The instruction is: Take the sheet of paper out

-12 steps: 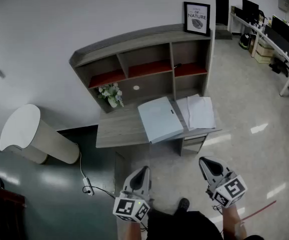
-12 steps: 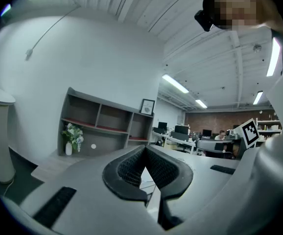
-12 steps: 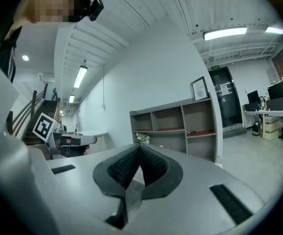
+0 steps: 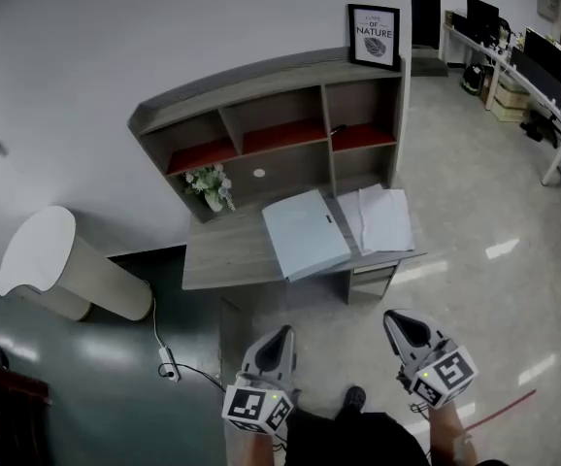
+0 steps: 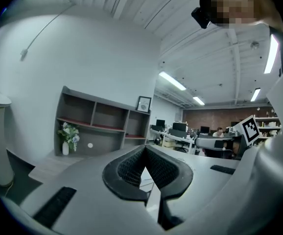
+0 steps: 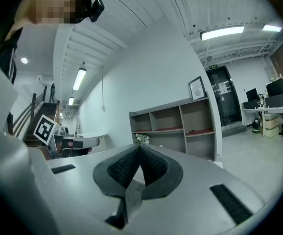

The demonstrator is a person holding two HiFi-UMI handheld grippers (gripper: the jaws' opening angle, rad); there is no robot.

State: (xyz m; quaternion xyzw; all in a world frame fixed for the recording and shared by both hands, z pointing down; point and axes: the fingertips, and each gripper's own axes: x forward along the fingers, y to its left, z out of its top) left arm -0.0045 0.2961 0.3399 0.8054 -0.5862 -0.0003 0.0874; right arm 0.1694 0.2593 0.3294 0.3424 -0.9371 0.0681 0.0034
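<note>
On the grey desk (image 4: 224, 256) lies a pale blue folder (image 4: 305, 231), and white sheets of paper (image 4: 378, 217) lie just right of it. Both grippers hang well in front of the desk, over the floor. My left gripper (image 4: 280, 334) is shut with nothing between its jaws, and my right gripper (image 4: 397, 320) is shut and empty too. In the left gripper view the left gripper (image 5: 144, 149) has its tips pressed together and points level at the shelf unit (image 5: 100, 126). The right gripper (image 6: 139, 148) likewise faces the shelf unit (image 6: 173, 126).
A shelf unit (image 4: 271, 129) rises at the desk's back, with a small flower vase (image 4: 213, 187) under it and a framed picture (image 4: 374, 35) on top. A white rounded cabinet (image 4: 62, 265) stands left. A cable and power strip (image 4: 167, 359) lie on the floor. Office desks (image 4: 543, 76) fill the far right.
The view has shifted slightly: desk and shelf sit a little left and higher than before. Both grippers have risen slightly in the picture and stay shut.
</note>
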